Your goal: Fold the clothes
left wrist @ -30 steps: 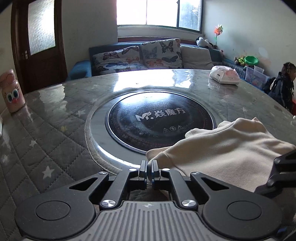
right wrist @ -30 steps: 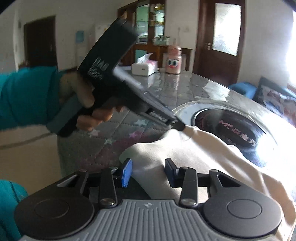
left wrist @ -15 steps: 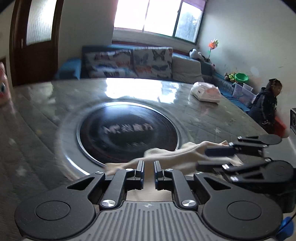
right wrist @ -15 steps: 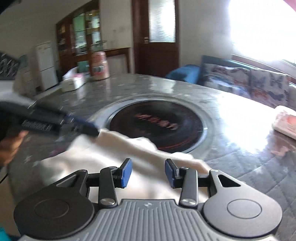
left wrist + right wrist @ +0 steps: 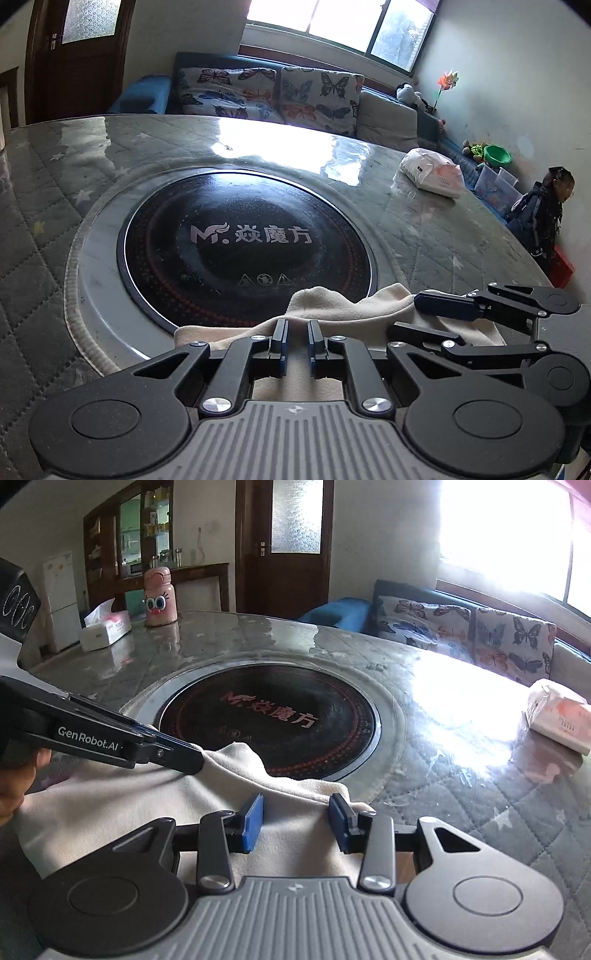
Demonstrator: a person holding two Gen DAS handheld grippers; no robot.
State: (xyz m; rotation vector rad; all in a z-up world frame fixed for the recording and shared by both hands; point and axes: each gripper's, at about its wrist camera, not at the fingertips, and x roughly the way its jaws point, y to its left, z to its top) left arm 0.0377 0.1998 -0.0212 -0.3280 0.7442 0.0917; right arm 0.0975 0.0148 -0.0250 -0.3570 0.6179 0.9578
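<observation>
Round table (image 5: 55, 229) covered with a grey quilted, star-patterned mat under clear plastic, with a circular black glass induction cooktop (image 5: 243, 243) set in a pale ring at its centre; all positions below are given relative to this cooktop. The cream-coloured soft fabric garment (image 5: 155, 801) lies on the near side of the cooktop, its far edge overlapping the cooktop's near rim and the rest spreading toward the camera-side table edge. The left gripper (image 5: 296, 341), seen from its own wrist camera, sits over the garment just short of the cooktop's near rim, its black fingers with blue pads set in a narrow gap with cloth passing between them; in the right wrist view its tip (image 5: 184, 757) meets a raised ridge of the garment, and the cloth appears pinched there. The right gripper (image 5: 295, 821) hovers over the garment on the same near side, its jaws moderately apart with cloth lying below and between them; the pads do not press it. A person's hand (image 5: 14, 775) holds the left gripper's handle. Beyond the cooktop stand a pink cartoon-faced bottle (image 5: 159, 596) and a white tissue box (image 5: 105, 626); a white-and-pink plastic-wrapped packet (image 5: 432, 173) lies on its far right.
</observation>
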